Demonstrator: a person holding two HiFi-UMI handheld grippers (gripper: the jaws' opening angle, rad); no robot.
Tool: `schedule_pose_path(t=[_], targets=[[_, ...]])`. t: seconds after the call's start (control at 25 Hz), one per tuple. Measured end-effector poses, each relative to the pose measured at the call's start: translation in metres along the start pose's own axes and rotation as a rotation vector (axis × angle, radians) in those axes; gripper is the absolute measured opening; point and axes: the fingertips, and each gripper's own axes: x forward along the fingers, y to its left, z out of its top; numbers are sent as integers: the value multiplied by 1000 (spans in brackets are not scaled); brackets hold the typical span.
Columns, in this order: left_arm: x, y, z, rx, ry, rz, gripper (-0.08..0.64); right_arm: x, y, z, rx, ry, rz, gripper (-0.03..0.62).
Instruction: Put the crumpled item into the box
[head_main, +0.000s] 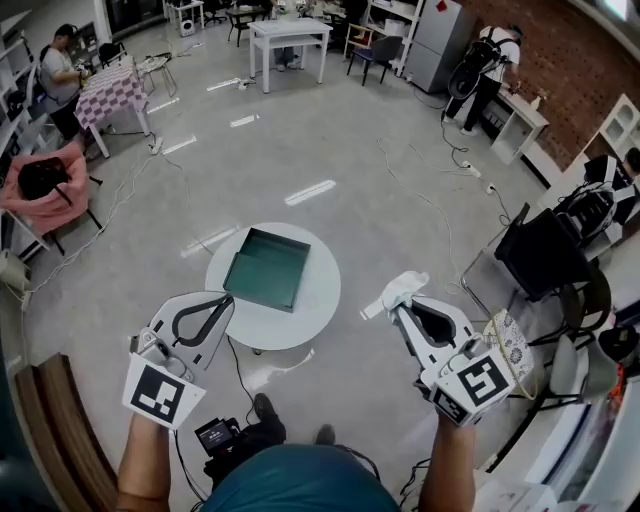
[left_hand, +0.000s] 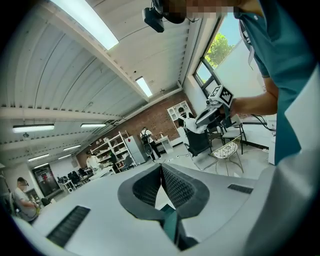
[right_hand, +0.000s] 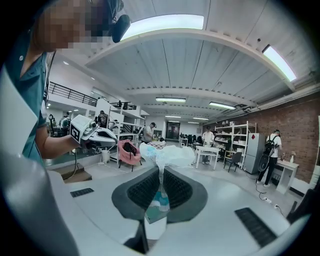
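Note:
A dark green open box (head_main: 267, 268) lies on a small round white table (head_main: 318, 310) straight ahead of me. My right gripper (head_main: 397, 308) hovers off the table's right edge, shut on a crumpled white wrapper (head_main: 400, 291). In the right gripper view the crumpled wrapper (right_hand: 168, 155) bulges out above the closed jaws of the right gripper (right_hand: 161, 173), with a teal-printed tail hanging below. My left gripper (head_main: 224, 299) sits at the table's near-left edge. Seen in its own view, the left gripper (left_hand: 161, 169) has its jaws together and nothing between them.
A black chair (head_main: 543, 254) and a white wire chair (head_main: 512, 345) stand close on the right. A wooden bench (head_main: 62, 432) is at the lower left and a pink chair (head_main: 46, 196) further left. Cables trail over the floor. People work at the room's far edges.

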Motion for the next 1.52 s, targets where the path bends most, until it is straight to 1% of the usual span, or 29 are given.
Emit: schedule_pose_path(t=[0.2,0.28,0.4,0.52,0.6,0.72,0.8,0.96,1.24,1.4,1.52], targets=[[6,42,-10,-1,-13,-29,20,32,-3,22,9,8,-36,55],[7,53,-15,1,-23,-38,19,42,-1,29,15,5,-51,55],[7,66,-25,5,-48,-44,20,57,2,34,8,-4,-69,55],[4,96,-39,0,-64,-46,20,86,6,51,-10,-16,-87,55],[-1,108,-48,-7,-64,-45,19,97,11,55,-24,1,-85,55],[-14,113,-56,-17,-61,-36,19,106,25,59,-38,23,-69,55],[-23,132,-70,-31,-60,-23,20,131,32,68,-46,23,-59,55],[-30,168,-101,-44,-41,17,20,184,31,77,-56,22,-19,55],[-31,191,-120,-62,43,128,20,239,9,81,-70,-8,103,55],[-11,201,-115,-71,90,178,20,261,-20,88,-74,-23,175,55],[20,222,-97,-84,125,207,19,281,-59,108,-74,-27,225,55]])
